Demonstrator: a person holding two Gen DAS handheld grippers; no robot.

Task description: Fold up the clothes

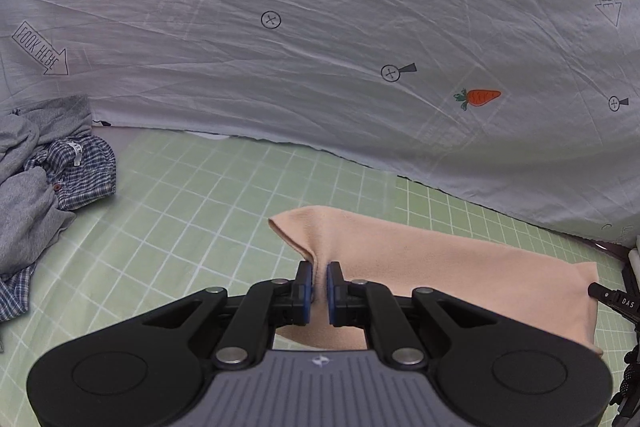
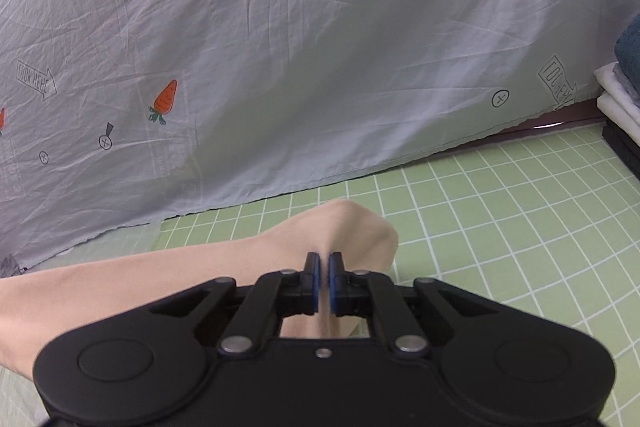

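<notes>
Peach cloth (image 1: 460, 267) is pinched in both tongs: the left tongs (image 1: 319, 277) and right tongs (image 2: 324, 269) are each clamped on a raised fold, above the green gridded surface (image 1: 180, 207). Crumpled grey and plaid clothes (image 1: 48, 179) lie at nine o'clock.

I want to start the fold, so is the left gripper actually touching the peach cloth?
Touching. The left wrist view shows the left gripper with its blue pads pinching a ridge of the peach cloth between them.

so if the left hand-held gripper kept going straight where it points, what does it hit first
The peach cloth already pinched in the left hand-held gripper; past that, probably the green grid mat, though depth is unclear.
</notes>
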